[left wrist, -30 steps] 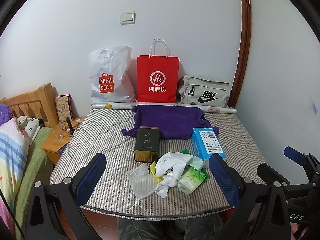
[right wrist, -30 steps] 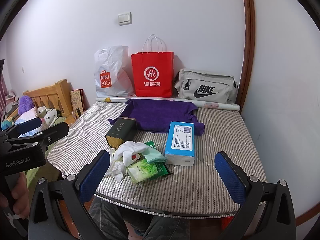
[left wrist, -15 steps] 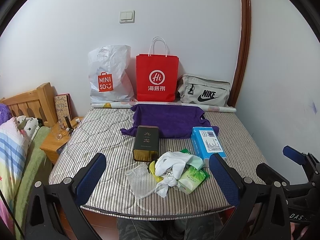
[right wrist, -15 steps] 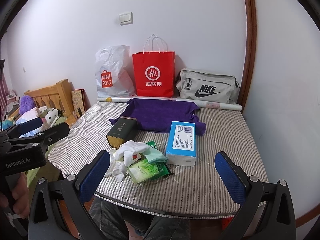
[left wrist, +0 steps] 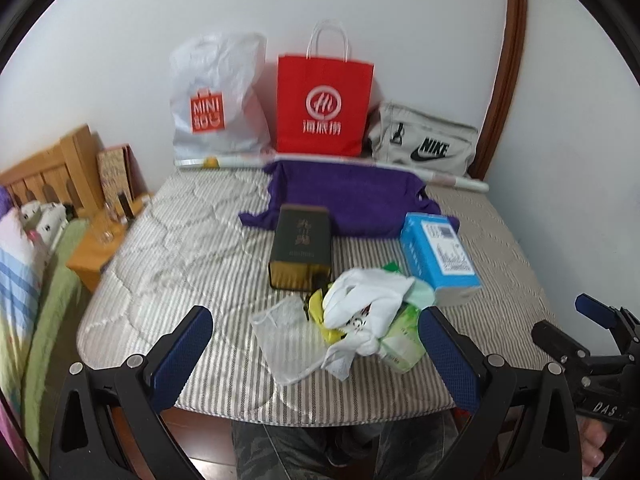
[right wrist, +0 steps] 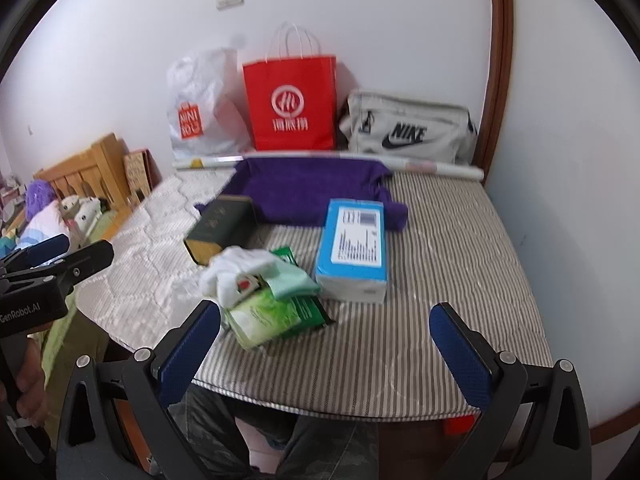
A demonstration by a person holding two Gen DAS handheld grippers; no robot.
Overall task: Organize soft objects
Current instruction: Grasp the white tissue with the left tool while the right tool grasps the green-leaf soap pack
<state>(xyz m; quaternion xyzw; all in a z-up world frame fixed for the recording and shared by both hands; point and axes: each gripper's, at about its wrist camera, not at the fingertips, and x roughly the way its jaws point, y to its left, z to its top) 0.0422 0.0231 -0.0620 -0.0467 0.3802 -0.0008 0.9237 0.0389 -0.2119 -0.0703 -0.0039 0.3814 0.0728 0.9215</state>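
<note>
A heap of soft things lies near the front edge of the striped mattress (left wrist: pixel 192 256): a white cloth (left wrist: pixel 366 300) (right wrist: pixel 236 270), a pale green cloth (right wrist: pixel 288 280), green tissue packs (right wrist: pixel 268 316) (left wrist: pixel 402 344) and a clear mesh bag (left wrist: pixel 286 336). A purple towel (left wrist: pixel 352 200) (right wrist: pixel 304 190) lies spread at the back. My left gripper (left wrist: pixel 316 356) is open and empty, just in front of the heap. My right gripper (right wrist: pixel 324 348) is open and empty, above the front edge, right of the heap.
A dark green tin (left wrist: pixel 302 242) (right wrist: pixel 220 230) and a blue box (left wrist: pixel 438 256) (right wrist: pixel 354 248) lie behind the heap. A Miniso bag (left wrist: pixel 214 100), a red paper bag (left wrist: pixel 324 106), a Nike bag (left wrist: pixel 424 142) and a paper roll (right wrist: pixel 436 168) line the wall. A wooden bedside stand (left wrist: pixel 94 248) stands left.
Both grippers have moved forward and lower toward the mattress, so the heap looks larger. The right one has also tilted. Both stay open and nothing on the mattress has moved.
</note>
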